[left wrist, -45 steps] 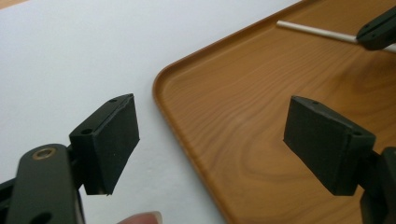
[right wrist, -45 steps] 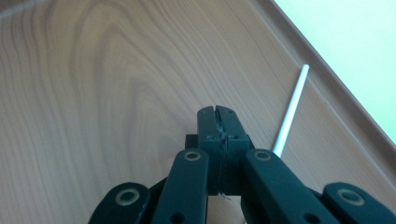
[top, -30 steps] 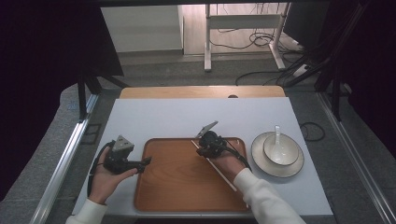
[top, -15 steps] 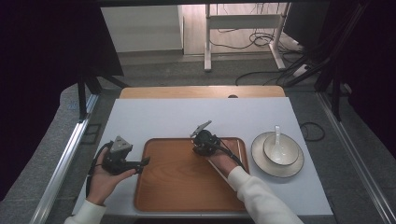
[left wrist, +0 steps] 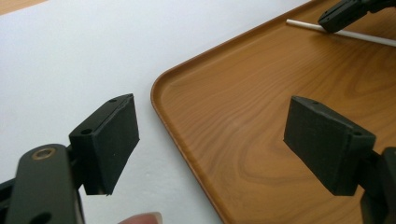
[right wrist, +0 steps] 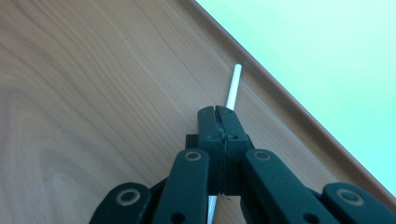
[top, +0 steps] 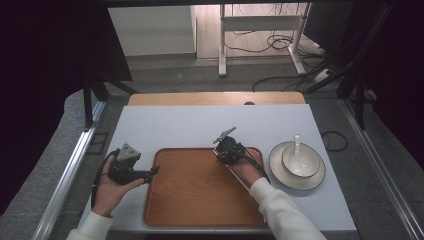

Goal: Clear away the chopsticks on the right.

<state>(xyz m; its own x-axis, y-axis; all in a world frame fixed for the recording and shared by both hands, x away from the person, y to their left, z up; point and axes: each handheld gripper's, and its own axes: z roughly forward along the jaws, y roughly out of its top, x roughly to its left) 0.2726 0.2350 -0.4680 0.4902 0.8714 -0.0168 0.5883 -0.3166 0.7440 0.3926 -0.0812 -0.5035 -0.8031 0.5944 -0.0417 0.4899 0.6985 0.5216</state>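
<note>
Right gripper [right wrist: 217, 111]: jaws pressed together on white chopstick [right wrist: 232, 88], by wooden tray's [top: 200, 210] far rim | Left gripper [left wrist: 210, 140]: spread, empty, over tray's left rim | Risk: thin stick, pinched off-centre, may pivot or slip out when lifted.

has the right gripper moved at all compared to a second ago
Yes, slightly. The right gripper has shifted toward the tray's far rim, away from the person, shut on the white stick.

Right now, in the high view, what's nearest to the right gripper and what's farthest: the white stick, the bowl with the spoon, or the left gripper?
From the right gripper:
1. White stick, clamped in its jaws, on the tray.
2. Bowl, right of the tray, on a plate.
3. Left gripper, at the tray's left edge.
</note>
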